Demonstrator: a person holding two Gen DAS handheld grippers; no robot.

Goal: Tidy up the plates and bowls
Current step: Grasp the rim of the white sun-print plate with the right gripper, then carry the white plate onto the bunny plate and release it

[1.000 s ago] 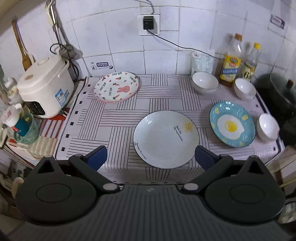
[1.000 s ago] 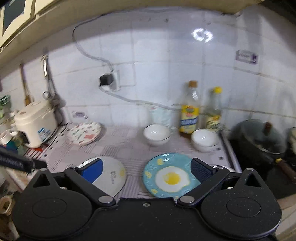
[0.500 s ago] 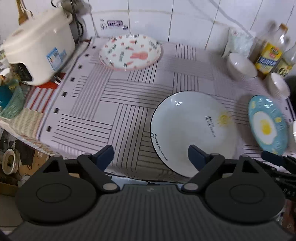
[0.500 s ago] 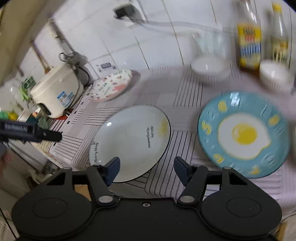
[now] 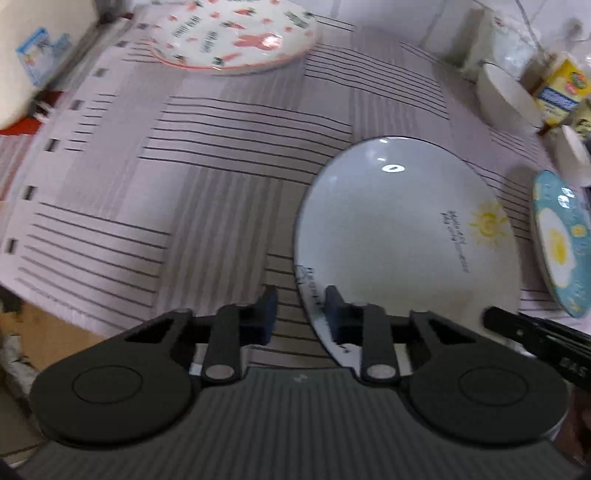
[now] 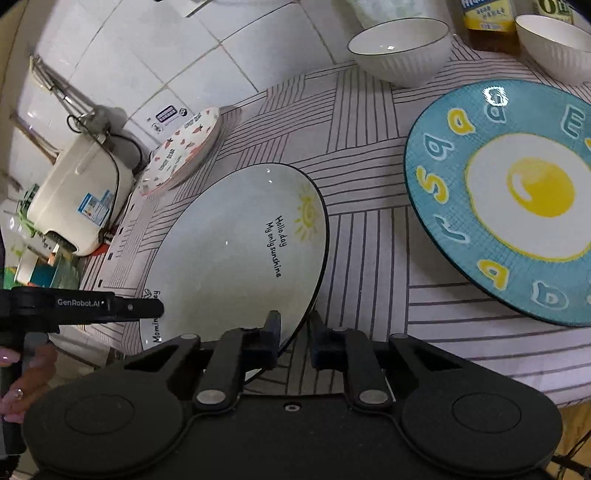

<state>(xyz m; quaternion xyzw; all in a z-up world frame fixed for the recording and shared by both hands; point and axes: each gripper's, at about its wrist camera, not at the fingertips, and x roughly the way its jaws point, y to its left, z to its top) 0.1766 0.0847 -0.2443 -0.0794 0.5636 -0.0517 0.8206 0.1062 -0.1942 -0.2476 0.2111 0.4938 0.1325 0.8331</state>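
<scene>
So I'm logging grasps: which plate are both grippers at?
The white sun plate, its near rim between both grippers' fingers; the egg plate and rabbit plate lie apart.

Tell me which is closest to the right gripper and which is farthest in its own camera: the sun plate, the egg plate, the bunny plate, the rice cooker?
1. Sun plate: its rim sits between the right gripper fingers.
2. Egg plate: to the right.
3. Bunny plate: back left, by the wall.
4. Rice cooker: far left.

Black tongs (image 6: 293,341), blue pads (image 5: 266,309), silver screws, pink nails.
</scene>
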